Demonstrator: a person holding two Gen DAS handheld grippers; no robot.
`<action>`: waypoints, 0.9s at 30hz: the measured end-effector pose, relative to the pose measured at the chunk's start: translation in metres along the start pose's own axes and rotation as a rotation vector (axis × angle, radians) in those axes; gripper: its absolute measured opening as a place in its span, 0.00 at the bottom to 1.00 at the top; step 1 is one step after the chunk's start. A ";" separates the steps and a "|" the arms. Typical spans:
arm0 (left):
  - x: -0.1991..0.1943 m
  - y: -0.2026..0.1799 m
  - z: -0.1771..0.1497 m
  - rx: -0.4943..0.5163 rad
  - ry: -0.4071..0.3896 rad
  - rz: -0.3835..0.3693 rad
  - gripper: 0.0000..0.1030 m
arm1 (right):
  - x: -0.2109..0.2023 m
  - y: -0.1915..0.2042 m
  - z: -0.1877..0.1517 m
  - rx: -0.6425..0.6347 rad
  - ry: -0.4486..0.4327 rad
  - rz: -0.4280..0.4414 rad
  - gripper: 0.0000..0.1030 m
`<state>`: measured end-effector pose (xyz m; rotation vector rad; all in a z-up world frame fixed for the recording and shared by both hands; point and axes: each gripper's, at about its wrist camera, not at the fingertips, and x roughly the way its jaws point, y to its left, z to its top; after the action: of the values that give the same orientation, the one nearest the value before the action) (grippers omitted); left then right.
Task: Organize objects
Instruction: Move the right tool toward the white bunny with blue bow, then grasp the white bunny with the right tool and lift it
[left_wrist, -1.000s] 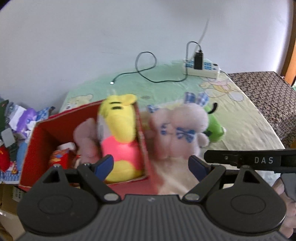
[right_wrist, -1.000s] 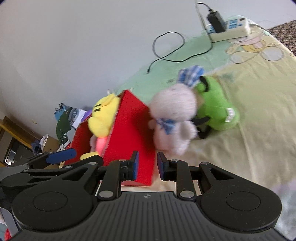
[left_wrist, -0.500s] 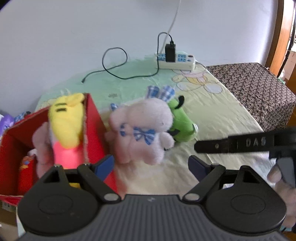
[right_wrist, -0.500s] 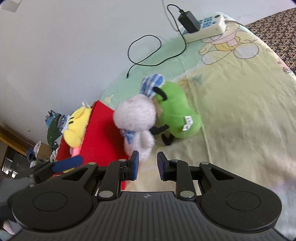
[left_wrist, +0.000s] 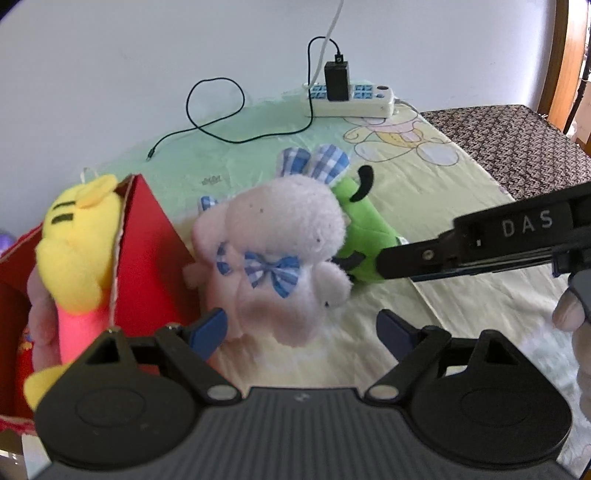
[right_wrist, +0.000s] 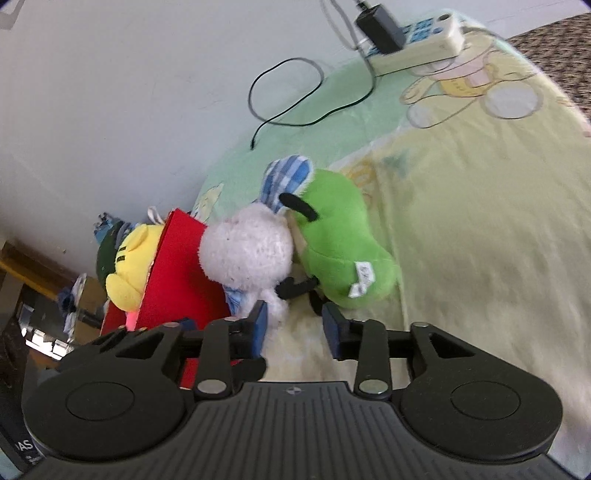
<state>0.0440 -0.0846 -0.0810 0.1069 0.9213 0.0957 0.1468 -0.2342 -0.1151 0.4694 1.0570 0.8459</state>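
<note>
Pink plush rabbit (left_wrist: 280, 258) leans beside the red box (left_wrist: 147, 251) on the bed; the wide left tool (left_wrist: 301, 330) frames it. Only the right view shows the right tool (right_wrist: 295, 325) opening, empty.

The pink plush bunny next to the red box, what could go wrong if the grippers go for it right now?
The pink plush bunny leans against the green plush, so a grab may drag both. The left gripper is open near its feet; the right gripper, with jaws opening and nothing between them, is close too, so the two could collide. The red box already holds a yellow plush, and its wall could get pushed.
</note>
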 end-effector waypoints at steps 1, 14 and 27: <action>0.003 0.000 0.001 0.004 -0.001 0.006 0.87 | 0.004 0.001 0.001 -0.006 0.005 0.007 0.42; 0.047 0.002 0.013 0.027 0.048 0.031 0.81 | 0.054 0.006 0.004 -0.017 0.068 0.080 0.41; 0.018 -0.012 0.009 0.041 0.013 -0.109 0.63 | 0.004 0.010 -0.001 -0.033 0.014 0.068 0.11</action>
<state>0.0627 -0.0944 -0.0917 0.0934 0.9401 -0.0238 0.1433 -0.2252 -0.1103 0.4744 1.0426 0.9268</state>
